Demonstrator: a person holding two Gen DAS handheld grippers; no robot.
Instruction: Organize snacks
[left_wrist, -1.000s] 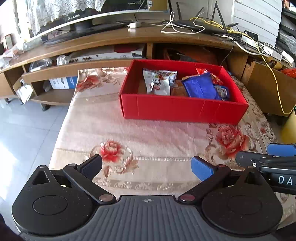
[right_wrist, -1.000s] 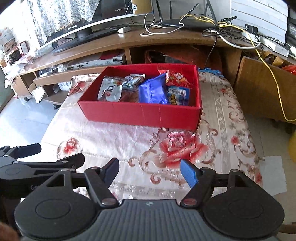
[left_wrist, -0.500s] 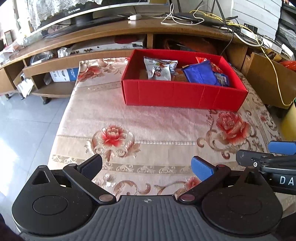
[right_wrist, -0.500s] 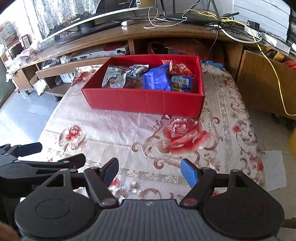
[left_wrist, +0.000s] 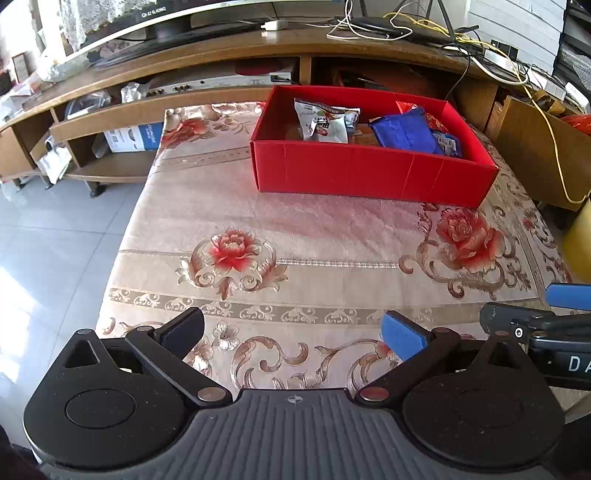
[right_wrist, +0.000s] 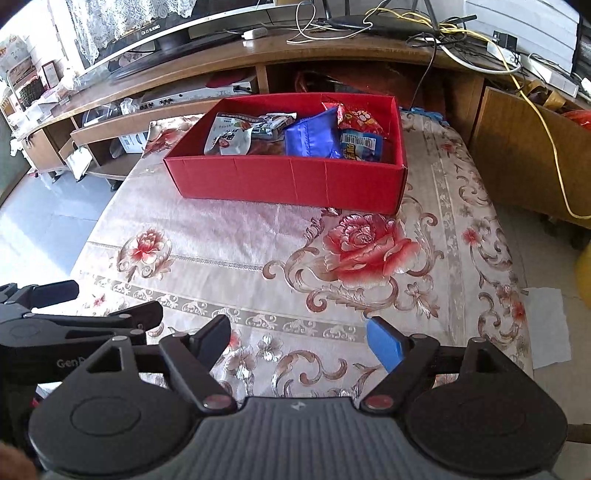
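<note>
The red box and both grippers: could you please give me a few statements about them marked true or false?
1. The red box holds several snack packets. True.
2. The blue bag lies on the tablecloth outside the box. False: it sits inside the box.
3. The left gripper grips a packet. False: its jaws are open and empty.
4. The right gripper has open jaws. True.
5. The floral tablecloth lies under the box. True.

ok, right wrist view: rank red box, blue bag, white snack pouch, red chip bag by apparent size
1. red box, by far the largest.
2. blue bag.
3. white snack pouch, close to the blue bag; partly hidden, so that order is unsure.
4. red chip bag, smallest showing, partly covered.
</note>
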